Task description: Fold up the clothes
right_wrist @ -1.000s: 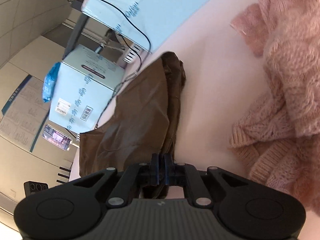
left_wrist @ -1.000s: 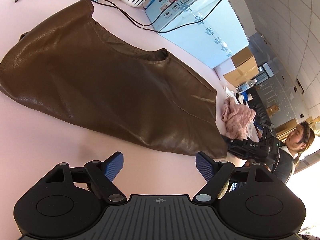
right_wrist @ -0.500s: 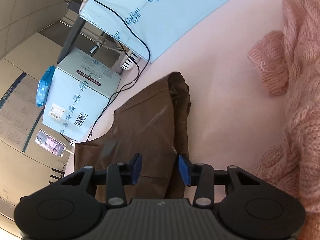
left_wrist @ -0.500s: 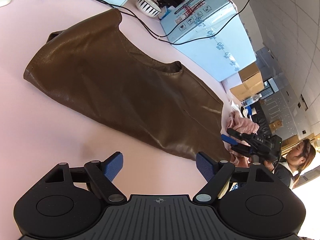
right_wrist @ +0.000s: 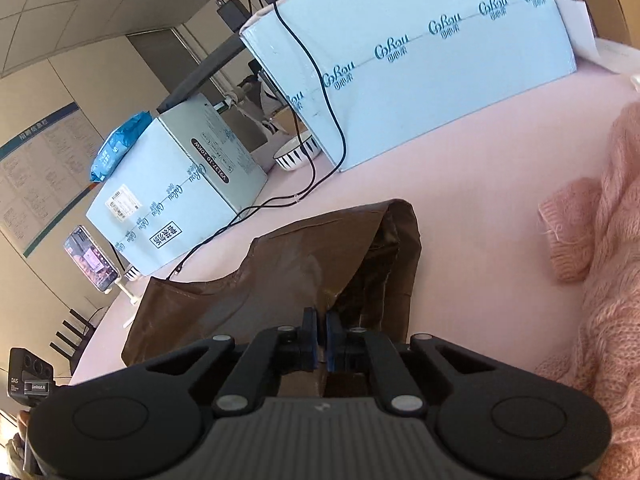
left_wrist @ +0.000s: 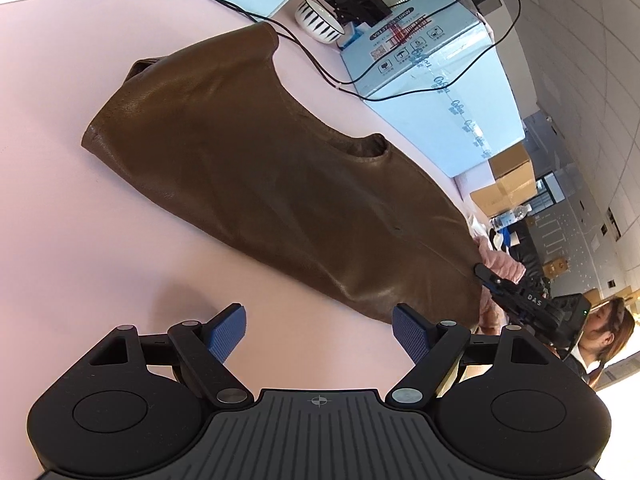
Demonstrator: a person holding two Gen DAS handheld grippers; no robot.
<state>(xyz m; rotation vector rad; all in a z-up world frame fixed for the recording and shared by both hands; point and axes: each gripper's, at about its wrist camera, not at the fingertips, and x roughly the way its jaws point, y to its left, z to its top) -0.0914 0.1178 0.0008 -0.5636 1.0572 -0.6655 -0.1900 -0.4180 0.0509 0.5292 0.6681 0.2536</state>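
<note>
Fold in progress, first lift. The right gripper had its jaws pinched together on the hem edge of the brown garment, raising that corner so the layers gaped open; lining visible inside. The left gripper hovered w/ jaws spread wide, holding nothing, just short of the garment's near edge. Garment lay mostly flat on the pink table, approx. centre, beside a pink knit sweater. Next move, judged: left must grip the opposite corner so both carry the edge over evenly. Material: smooth, leather-like, slight sheen, faint grain; sleeveless cut w/ scooped neckline. Sweater: fuzzy, chunky knit.
</note>
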